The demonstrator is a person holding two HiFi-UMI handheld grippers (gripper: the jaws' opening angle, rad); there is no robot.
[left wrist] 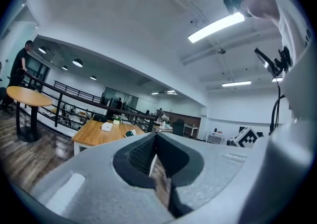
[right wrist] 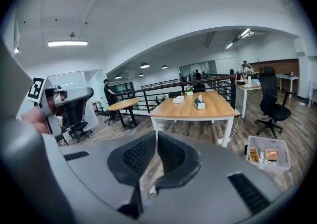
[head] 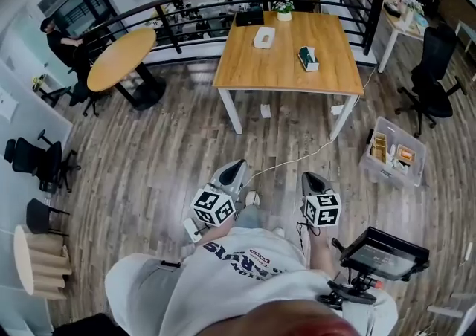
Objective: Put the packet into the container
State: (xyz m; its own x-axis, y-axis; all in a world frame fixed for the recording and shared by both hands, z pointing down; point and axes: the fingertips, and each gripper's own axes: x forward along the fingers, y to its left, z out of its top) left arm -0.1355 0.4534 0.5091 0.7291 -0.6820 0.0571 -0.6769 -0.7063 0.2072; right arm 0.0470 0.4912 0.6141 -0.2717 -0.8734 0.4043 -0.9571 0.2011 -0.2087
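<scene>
Left tool [head: 238, 166] and right tool [head: 307, 176], both closed and empty, sit at 6 o'clock, desk [head: 281, 63] at 12 o'clock; task unstarted.

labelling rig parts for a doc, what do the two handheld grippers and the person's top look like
The left gripper and right gripper are pale grey moulded shells that taper to a point. Black mesh-textured pads line the jaws. Each carries a white cube printed with black square markers: the left cube and the right cube. The person wears a white T-shirt with dark lettering.
</scene>
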